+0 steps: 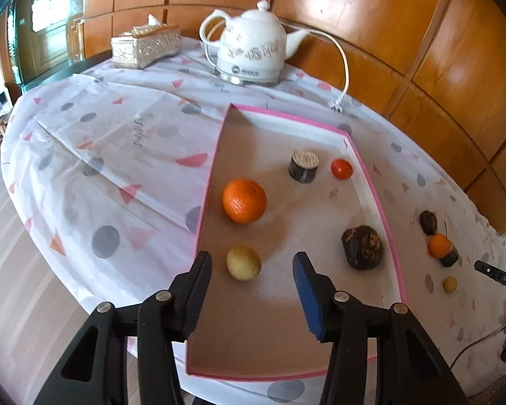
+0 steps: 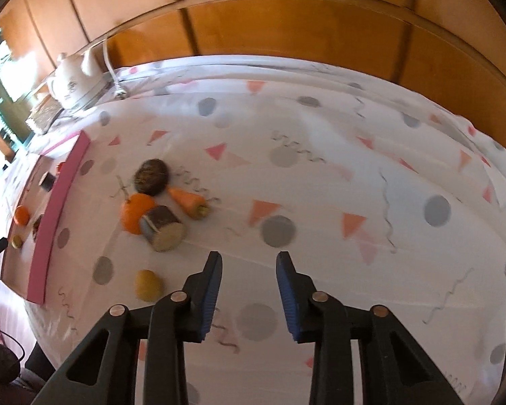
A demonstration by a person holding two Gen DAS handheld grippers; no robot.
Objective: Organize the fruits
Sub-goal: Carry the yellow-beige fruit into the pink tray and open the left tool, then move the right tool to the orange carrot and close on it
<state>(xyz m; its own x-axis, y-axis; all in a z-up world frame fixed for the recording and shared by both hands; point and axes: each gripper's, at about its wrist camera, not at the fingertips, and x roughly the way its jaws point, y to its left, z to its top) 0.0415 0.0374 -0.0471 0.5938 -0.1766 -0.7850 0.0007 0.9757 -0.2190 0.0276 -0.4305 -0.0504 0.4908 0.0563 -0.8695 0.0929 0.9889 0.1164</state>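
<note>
A pink-rimmed tray [image 1: 376,189] holds an orange [image 1: 244,200], a pale yellow fruit [image 1: 243,263], a dark lumpy fruit [image 1: 362,247], a dark cylinder piece [image 1: 303,165] and a small red fruit [image 1: 341,168]. My left gripper [image 1: 253,263] is open over the tray's near end, its fingers either side of the pale yellow fruit. My right gripper [image 2: 249,263] is open and empty above the tablecloth. To its left on the cloth lie an orange [image 2: 135,215], a cut log piece [image 2: 162,228], a carrot [image 2: 190,202], a dark round fruit [image 2: 151,177] and a small yellow fruit [image 2: 148,285].
A white electric kettle [image 1: 253,47] with a cord [image 1: 344,67] and a tissue box [image 1: 145,45] stand at the table's far side. Wooden wall panels [image 1: 421,33] run behind. The table edge [image 1: 50,222] drops to the floor at left. The tray [image 2: 55,209] lies left of the loose fruits.
</note>
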